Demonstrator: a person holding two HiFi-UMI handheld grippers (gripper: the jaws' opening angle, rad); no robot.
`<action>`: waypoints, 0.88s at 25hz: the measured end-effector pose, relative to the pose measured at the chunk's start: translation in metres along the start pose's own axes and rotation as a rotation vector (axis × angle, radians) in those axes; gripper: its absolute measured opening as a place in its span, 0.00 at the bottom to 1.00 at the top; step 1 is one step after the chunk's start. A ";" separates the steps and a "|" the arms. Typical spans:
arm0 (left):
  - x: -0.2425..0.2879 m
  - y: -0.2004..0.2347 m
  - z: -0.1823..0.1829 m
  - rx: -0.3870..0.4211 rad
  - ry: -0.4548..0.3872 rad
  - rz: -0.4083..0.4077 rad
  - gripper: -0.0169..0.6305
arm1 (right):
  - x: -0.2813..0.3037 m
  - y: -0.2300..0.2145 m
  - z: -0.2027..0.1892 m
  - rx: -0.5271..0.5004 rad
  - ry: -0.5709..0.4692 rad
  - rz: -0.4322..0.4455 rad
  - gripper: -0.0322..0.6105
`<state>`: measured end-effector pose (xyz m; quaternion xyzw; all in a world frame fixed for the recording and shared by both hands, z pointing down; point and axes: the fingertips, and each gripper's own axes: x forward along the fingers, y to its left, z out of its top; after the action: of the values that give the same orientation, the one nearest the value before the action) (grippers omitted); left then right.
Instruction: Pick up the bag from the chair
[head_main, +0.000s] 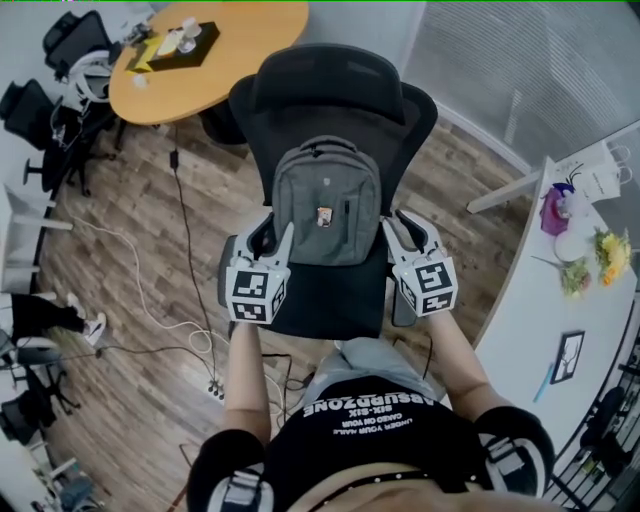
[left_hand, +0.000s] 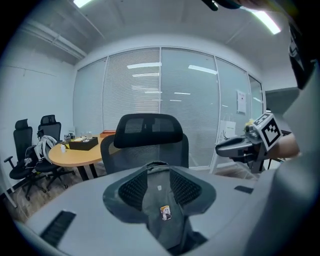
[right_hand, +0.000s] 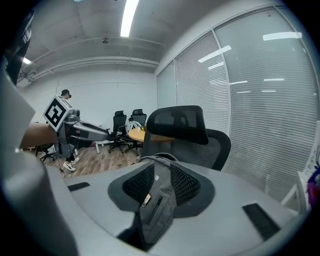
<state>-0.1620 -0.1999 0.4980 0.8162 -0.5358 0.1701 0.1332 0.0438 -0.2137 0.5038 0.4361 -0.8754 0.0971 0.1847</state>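
A grey backpack (head_main: 327, 200) stands upright on the seat of a black mesh office chair (head_main: 330, 90), leaning on its backrest. My left gripper (head_main: 268, 238) is at the bag's lower left side and my right gripper (head_main: 412, 230) at its lower right side, both open, with their fingers spread. In the left gripper view the backpack (left_hand: 162, 200) shows through the gap between the jaws, and the right gripper (left_hand: 240, 147) hangs at the right. In the right gripper view the backpack (right_hand: 157, 200) fills the gap the same way, with the left gripper (right_hand: 75, 130) at the left.
A round wooden table (head_main: 210, 50) with a black box stands behind the chair at the left. A white table (head_main: 560, 300) with flowers runs along the right. Cables (head_main: 190, 250) trail over the wood floor. More office chairs (head_main: 60, 50) stand at the far left.
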 end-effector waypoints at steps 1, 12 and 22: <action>0.007 0.003 -0.001 0.003 0.006 0.003 0.23 | 0.005 -0.003 -0.001 0.001 0.007 -0.002 0.21; 0.056 0.041 -0.012 0.071 0.052 0.072 0.25 | 0.052 -0.024 -0.018 -0.037 0.065 0.011 0.28; 0.101 0.055 -0.048 0.063 0.153 0.039 0.28 | 0.087 -0.041 -0.044 -0.049 0.118 0.009 0.28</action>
<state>-0.1823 -0.2858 0.5856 0.7939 -0.5344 0.2513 0.1446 0.0389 -0.2874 0.5799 0.4211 -0.8669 0.1019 0.2463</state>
